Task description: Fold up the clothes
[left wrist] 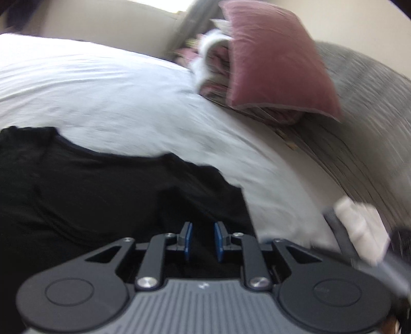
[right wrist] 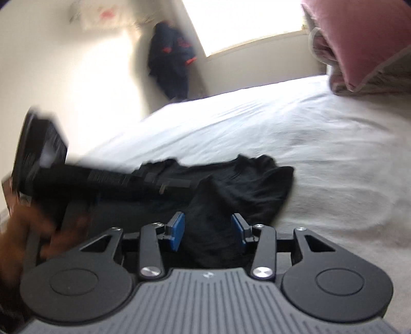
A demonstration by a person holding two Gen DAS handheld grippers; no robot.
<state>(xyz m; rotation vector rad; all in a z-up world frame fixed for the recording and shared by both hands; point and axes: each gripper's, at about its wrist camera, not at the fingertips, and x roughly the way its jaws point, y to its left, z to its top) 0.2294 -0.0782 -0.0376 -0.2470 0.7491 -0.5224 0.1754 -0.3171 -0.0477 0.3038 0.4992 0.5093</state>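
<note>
A black garment (left wrist: pixel 108 195) lies crumpled on the white bed sheet (left wrist: pixel 108 97). My left gripper (left wrist: pixel 203 239) hovers low over the garment's right edge, its blue pads (left wrist: pixel 189 239) a narrow gap apart, with only dark cloth visible behind them. In the right wrist view the same garment (right wrist: pixel 246 185) is bunched, and a raised fold of it sits between the wide-apart blue pads (right wrist: pixel 177 231) of my right gripper (right wrist: pixel 208 231). The left gripper's body (right wrist: pixel 84 177), held by a hand (right wrist: pixel 30 231), reaches across the cloth from the left.
A pink pillow (left wrist: pixel 277 59) leans on a stack of folded fabrics (left wrist: pixel 215 66) at the head of the bed, beside a grey headboard (left wrist: pixel 364 102). A dark jacket (right wrist: pixel 172 59) hangs in the room corner near a bright window (right wrist: pixel 246 23). White sheet stretches beyond the garment.
</note>
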